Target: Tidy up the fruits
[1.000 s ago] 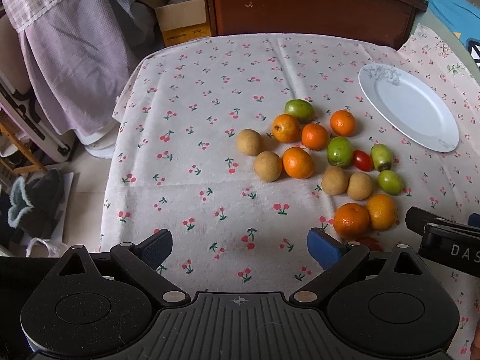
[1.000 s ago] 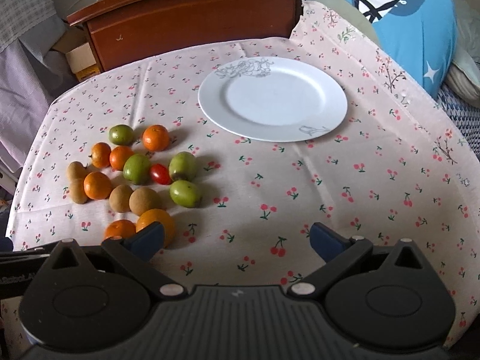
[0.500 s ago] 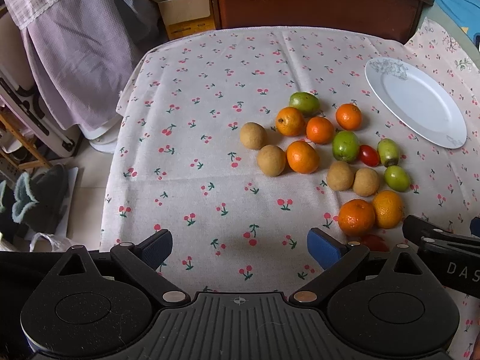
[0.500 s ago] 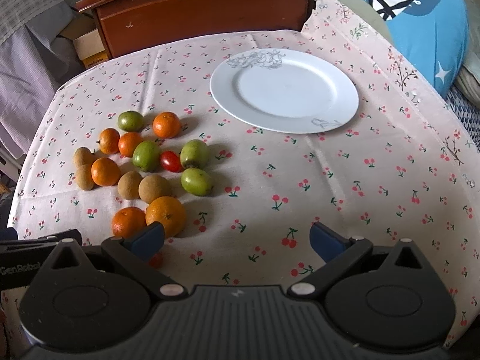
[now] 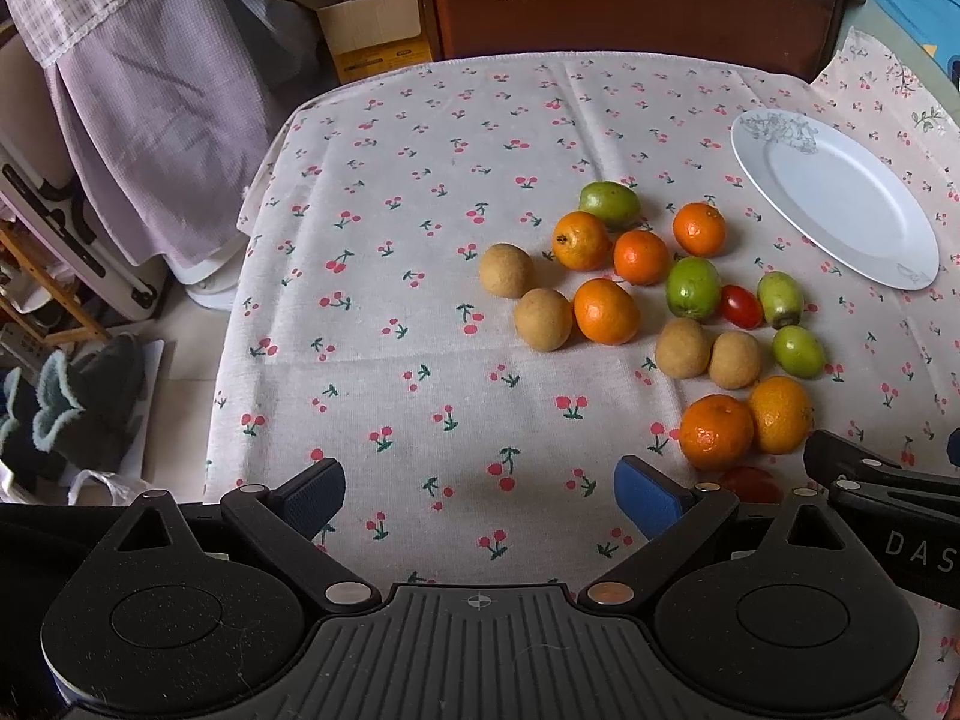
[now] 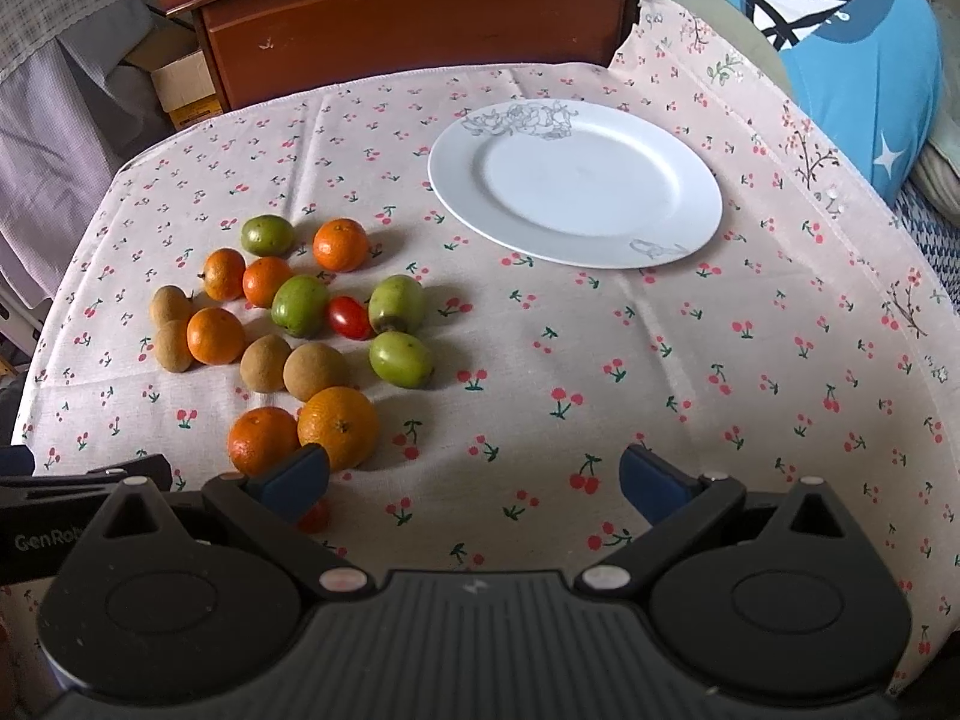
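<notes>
A cluster of fruit lies on the cherry-print tablecloth: several oranges [image 5: 605, 310] [image 6: 338, 426], green fruits [image 5: 692, 288] [image 6: 400, 357], brown round fruits [image 5: 543, 319] [image 6: 314, 371] and a red tomato [image 5: 740, 306] [image 6: 349, 317]. A second tomato [image 6: 314, 517] lies nearest, partly hidden behind a finger. A white plate [image 5: 840, 204] [image 6: 575, 180] stands empty to the right of the fruit. My left gripper [image 5: 480, 495] is open and empty, near the front edge left of the fruit. My right gripper [image 6: 474, 480] is open and empty, right of the nearest oranges.
A dark wooden cabinet [image 6: 414, 18] stands behind the table, with a cardboard box [image 5: 372, 30] beside it. Hanging cloth [image 5: 150, 90] and floor clutter lie past the left edge. A blue cushion [image 6: 840, 42] sits at the right.
Both grippers have drawn slightly closer to the table and fruit; the fruit and plate have not moved. Both stay open.
</notes>
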Demonstrator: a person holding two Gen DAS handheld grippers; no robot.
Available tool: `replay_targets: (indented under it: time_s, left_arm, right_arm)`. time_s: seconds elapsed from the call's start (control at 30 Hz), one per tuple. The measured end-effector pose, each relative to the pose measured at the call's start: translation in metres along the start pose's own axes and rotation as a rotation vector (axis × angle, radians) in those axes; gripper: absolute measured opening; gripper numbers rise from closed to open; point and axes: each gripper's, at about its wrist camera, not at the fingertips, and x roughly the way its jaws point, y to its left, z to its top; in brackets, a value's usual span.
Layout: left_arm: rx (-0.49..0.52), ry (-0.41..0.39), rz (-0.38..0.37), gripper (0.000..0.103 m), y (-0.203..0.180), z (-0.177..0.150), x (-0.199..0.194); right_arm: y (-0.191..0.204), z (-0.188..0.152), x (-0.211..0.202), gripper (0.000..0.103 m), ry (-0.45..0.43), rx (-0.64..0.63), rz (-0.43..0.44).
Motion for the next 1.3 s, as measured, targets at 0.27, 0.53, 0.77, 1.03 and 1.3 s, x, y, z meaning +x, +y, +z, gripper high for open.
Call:
replay_targets:
  time_s: [0.27,0.53,0.77,1.03,1.3]
  left_arm:
    - [-0.002,-0.002,0.004,0.097,0.001,-0.001,0.0]
    - [0.001,-0.011,0.003,0.097,0.0,-0.002,-0.001]
    - [-0.021,-0.033,-0.056,0.098,0.005,0.001,-0.004]
    - [-0.062,-0.061,-0.059,0.098,0.022,0.002,-0.003]
    - [-0.09,-0.093,-0.037,0.097,0.037,0.002,-0.001]
  right_arm:
    - [0.0,0.0,0.0,0.102,0.002,0.002,0.002]
    - [0.0,-0.001,0.0,0.102,0.004,0.006,0.001]
    - [-0.01,0.0,-0.01,0.102,-0.053,0.018,0.028]
    - [-0.032,-0.014,-0.033,0.102,-0.129,0.068,0.157]
    - [-0.004,-0.036,-0.024,0.075,-0.084,-0.024,0.219]
